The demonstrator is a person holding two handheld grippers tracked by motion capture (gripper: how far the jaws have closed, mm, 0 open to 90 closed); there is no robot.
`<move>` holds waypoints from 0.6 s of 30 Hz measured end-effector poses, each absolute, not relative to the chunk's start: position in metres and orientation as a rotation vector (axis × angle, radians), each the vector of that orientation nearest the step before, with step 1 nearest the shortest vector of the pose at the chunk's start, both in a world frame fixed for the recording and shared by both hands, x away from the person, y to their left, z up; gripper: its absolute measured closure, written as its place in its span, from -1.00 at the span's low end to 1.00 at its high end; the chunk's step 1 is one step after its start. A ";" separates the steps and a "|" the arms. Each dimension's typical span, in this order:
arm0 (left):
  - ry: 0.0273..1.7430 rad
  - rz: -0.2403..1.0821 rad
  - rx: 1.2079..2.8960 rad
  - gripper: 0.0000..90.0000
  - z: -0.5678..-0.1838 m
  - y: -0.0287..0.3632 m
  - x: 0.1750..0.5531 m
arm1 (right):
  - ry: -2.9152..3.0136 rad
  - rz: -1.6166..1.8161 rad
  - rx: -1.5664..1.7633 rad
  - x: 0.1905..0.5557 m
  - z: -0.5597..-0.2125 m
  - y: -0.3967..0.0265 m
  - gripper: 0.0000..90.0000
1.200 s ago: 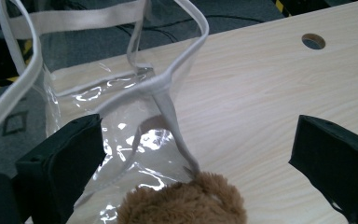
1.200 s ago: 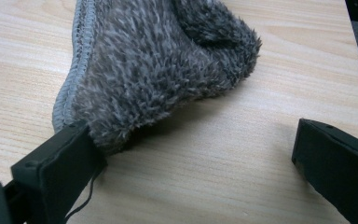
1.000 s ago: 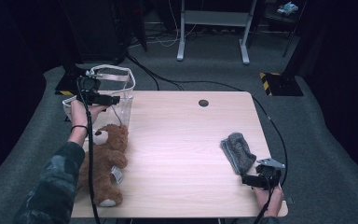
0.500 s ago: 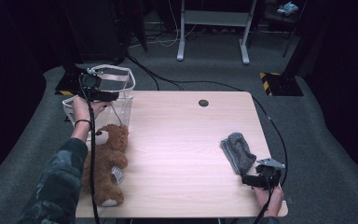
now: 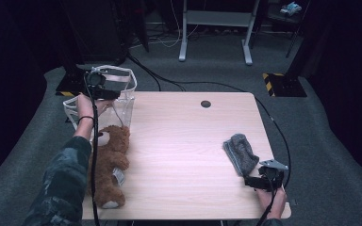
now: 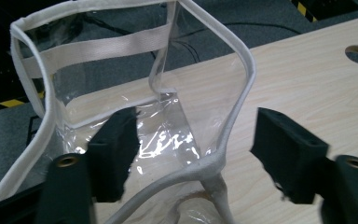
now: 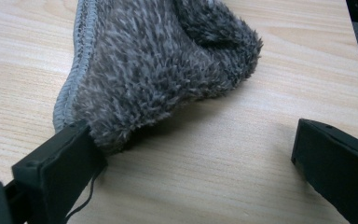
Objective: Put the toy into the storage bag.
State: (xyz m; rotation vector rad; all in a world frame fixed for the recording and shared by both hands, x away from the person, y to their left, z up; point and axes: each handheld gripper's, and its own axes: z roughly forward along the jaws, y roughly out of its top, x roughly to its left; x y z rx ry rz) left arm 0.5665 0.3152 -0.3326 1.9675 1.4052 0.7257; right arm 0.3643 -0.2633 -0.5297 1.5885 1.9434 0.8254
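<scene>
A clear plastic bag (image 5: 122, 101) with white trim stands open at the table's far left corner. My left gripper (image 5: 104, 89) hovers at its mouth. In the left gripper view the jaws have just been closing. They straddle the bag's white rim (image 6: 242, 84), one jaw inside the bag and one outside, and the pads do not press on it; the left gripper (image 6: 191, 154) is open. A brown teddy bear (image 5: 109, 160) lies near the bag. My right gripper (image 5: 259, 181) rests open at the near right, at the end of a grey fuzzy cloth (image 5: 239, 153). One jaw touches the cloth's (image 7: 168, 60) edge.
The wooden table (image 5: 179, 141) has a round cable hole (image 5: 205, 103) near its far edge. A camouflage sleeve (image 5: 61, 183) lies beside the teddy bear. Black cables run over the grey carpet behind the table, past a white metal frame (image 5: 214, 28).
My left gripper has shifted a little farther back at the bag's mouth, and its jaws stand narrower. The right gripper and the grey cloth have not moved.
</scene>
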 end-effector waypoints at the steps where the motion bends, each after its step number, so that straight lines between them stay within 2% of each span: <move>1: 1.402 0.722 1.957 -0.20 -0.334 0.315 0.567 | 1.944 0.825 1.588 0.364 -0.530 -0.263 -0.97; 9: 1.393 0.730 2.024 0.25 -0.343 0.310 0.570 | 1.944 0.825 1.587 0.364 -0.530 -0.263 -0.97; 13: 1.362 0.705 2.017 0.59 -0.346 0.309 0.571 | 1.943 0.824 1.587 0.364 -0.530 -0.263 -0.97; 18: 1.335 0.712 1.997 0.72 -0.348 0.307 0.572 | 1.942 0.824 1.584 0.364 -0.530 -0.263 -0.97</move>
